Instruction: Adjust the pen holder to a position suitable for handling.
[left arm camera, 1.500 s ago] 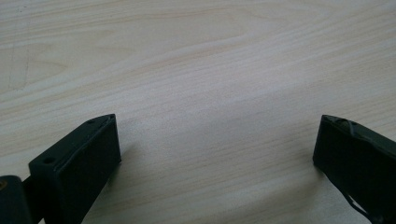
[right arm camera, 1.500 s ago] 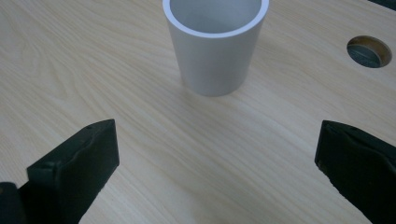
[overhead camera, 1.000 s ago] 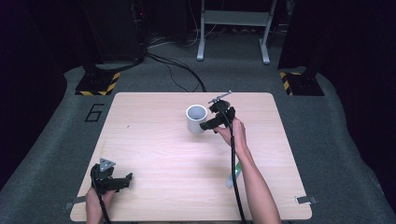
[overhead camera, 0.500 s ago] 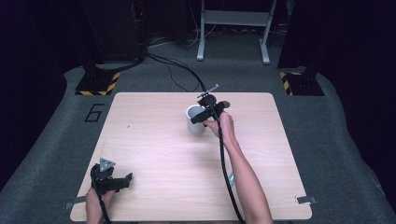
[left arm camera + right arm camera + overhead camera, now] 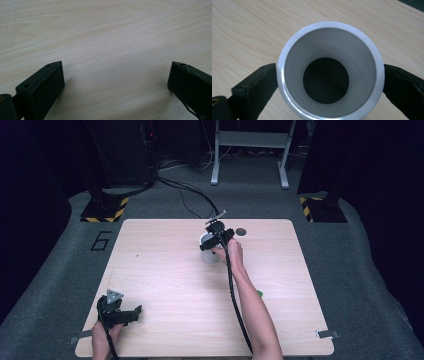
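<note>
- My right tool [image 5: 216, 240] is down over the white cup [image 5: 330, 70], far side of the counter [image 5: 165, 270], near the middle of the far edge
- In the right gripper view I look straight into the cup's mouth: it stands upright, a dark hollow at the bottom, nothing inside that I can make out
- The jaws stand wide, one on each side of the rim, right up against the outer wall or just off it; I can't tell if they press yet, so I call the tool spread around the cup, not clenched on it
- So by my reckoning the reach is done and the tool is lined up; the squeeze, the lift and wherever the cup goes are all left
- The cup sits squarely between the jaws, centred, rim a little nearer the camera than the jaw tips
- My left tool [image 5: 120, 312] rests at the near left corner of the counter, well apart from the cup, jaws released and wide, bare wood between them in the left gripper view
- A small dark round spot [image 5: 241, 231] lies on the counter just beyond the cup, and a bit of something green [image 5: 260, 293] peeks out beside my right forearm
</note>
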A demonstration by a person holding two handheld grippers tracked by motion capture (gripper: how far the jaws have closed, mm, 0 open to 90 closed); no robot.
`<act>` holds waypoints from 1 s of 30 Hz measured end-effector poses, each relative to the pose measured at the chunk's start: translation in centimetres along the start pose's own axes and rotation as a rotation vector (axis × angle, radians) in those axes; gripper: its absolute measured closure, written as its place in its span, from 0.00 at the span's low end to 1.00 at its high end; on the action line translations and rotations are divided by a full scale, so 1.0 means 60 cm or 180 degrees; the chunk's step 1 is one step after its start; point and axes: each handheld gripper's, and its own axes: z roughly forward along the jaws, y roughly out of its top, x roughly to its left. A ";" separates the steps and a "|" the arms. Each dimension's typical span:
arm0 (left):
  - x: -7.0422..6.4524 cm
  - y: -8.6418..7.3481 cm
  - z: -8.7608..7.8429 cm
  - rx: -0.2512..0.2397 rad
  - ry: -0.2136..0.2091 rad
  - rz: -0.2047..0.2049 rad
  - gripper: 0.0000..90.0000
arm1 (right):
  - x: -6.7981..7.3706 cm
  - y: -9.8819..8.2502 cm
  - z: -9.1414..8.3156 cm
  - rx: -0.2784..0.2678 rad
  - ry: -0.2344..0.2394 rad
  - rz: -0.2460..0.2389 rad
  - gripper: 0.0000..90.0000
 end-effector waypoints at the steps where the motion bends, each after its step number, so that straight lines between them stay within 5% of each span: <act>1: 0.000 0.000 0.000 0.0000 0.0000 0.0000 0.01 | 0.000 0.000 0.004 -0.0025 -0.0011 0.0003 0.04; 5: -0.003 0.000 0.003 -0.0071 0.0007 -0.0090 0.01 | 0.001 0.001 0.013 -0.0009 -0.0033 -0.0003 0.05; 30: 0.000 0.000 -0.001 0.0016 -0.0008 0.0005 0.01 | 0.001 -0.016 -0.001 0.0039 -0.0016 -0.0095 0.06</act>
